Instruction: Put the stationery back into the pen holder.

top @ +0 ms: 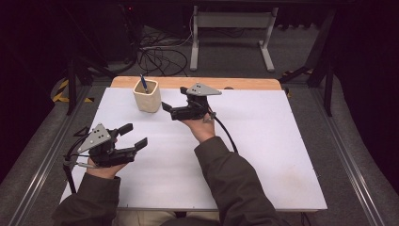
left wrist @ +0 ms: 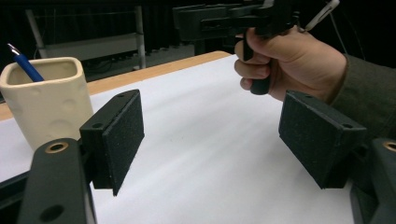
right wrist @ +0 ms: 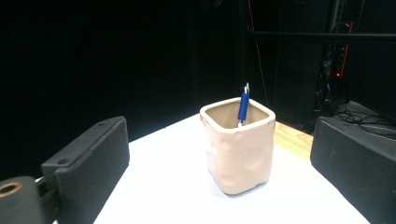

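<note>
Both grippers wide, empty: left gripper [top: 133, 136], right gripper [top: 172, 100] near cup [top: 147, 96] holding pen [top: 143, 83].

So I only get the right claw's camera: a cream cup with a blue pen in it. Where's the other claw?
Observer: The left claw is nearer the person, at the table's left side, jaws open.
Visitor: Is it holding anything?
Observer: No, there is just bare white table between its jaws.
Visitor: And is my claw touching the cup?
Observer: No. From above, the right claw sits just right of the cup, with a gap between them.
Visitor: Anything else on the table?
Observer: A wooden strip runs along the far edge, behind the cup with its pen.
</note>
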Action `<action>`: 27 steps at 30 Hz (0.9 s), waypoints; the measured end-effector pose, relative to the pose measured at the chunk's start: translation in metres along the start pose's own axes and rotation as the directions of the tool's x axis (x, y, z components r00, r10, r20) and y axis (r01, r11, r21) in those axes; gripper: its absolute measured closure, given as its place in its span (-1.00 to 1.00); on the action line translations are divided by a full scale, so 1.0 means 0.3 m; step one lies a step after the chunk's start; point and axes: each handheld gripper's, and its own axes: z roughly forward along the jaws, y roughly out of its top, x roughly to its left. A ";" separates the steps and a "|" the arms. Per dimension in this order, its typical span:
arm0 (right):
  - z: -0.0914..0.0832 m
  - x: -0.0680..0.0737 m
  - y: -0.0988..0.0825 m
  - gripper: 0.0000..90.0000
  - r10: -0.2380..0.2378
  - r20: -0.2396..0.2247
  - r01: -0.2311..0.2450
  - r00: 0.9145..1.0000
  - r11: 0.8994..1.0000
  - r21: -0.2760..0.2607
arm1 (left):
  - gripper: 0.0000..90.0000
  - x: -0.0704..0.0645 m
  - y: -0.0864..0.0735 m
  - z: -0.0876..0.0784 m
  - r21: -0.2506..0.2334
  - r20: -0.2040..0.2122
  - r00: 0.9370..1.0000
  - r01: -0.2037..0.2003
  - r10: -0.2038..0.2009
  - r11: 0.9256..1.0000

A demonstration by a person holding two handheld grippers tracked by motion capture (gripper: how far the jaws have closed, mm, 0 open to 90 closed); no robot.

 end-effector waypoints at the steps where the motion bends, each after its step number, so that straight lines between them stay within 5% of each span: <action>1: -0.006 0.001 0.001 -0.90 -0.001 -0.001 0.001 1.000 1.000 -0.001 | -0.48 0.000 0.000 0.000 0.000 0.000 1.000 -0.001 0.001 1.000; 16: -0.107 0.007 -0.002 -0.96 0.003 -0.003 -0.003 1.000 1.000 -0.008 | -0.48 -0.004 -0.001 0.005 0.004 -0.001 1.000 -0.004 0.004 1.000; 27: -0.216 0.021 0.001 -0.97 0.021 -0.026 -0.023 0.999 0.998 -0.061 | -0.49 0.004 0.000 -0.002 0.000 -0.012 1.000 -0.002 0.002 1.000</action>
